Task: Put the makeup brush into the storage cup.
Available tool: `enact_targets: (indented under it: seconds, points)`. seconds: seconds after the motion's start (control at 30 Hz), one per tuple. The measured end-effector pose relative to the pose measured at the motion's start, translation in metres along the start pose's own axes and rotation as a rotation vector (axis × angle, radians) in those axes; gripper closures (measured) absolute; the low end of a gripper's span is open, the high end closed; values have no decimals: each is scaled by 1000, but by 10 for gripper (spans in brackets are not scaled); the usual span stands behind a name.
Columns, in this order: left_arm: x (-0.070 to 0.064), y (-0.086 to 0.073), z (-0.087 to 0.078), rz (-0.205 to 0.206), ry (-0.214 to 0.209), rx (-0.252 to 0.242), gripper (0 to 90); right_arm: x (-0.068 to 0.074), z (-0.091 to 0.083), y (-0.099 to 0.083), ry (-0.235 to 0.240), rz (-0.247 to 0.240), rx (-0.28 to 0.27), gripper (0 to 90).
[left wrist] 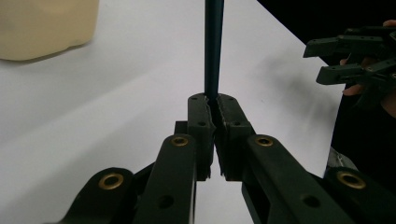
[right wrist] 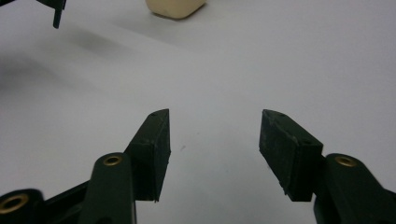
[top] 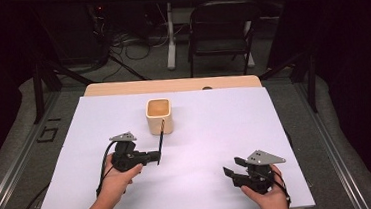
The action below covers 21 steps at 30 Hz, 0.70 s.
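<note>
On the left of the white table (top: 80, 193), a bare forearm reaches forward and its hand wraps the left gripper (top: 156, 158), turned sideways toward the middle. Its jaws are pressed together on a thin dark pen (top: 161, 140), a smooth straight rod that stands nearly upright just in front of the cream cup (top: 159, 116), a rounded-square, matte vessel. At the right, the other hand holds the right gripper (right wrist: 215, 135) low over bare tabletop, its ridged black jaws spread wide, gripping nothing.
</note>
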<state>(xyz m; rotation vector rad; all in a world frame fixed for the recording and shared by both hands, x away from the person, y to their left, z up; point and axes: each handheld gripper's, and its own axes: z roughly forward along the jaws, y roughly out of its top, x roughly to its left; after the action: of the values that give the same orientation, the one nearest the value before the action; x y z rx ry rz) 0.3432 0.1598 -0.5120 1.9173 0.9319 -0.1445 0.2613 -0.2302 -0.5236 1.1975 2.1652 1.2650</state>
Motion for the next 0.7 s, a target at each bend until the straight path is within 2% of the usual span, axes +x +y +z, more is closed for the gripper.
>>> enact_targets:
  seconds: [0.17,0.4,0.7]
  points:
    - [-2,-4,3,1,2,-7,853,3,9,11,30,6,-18,515]
    - [-5,-7,6,21,9,-7,853,6,25,28,69,27,-23,535]
    - [-5,-10,10,15,6,-10,853,11,42,49,114,46,-5,570]
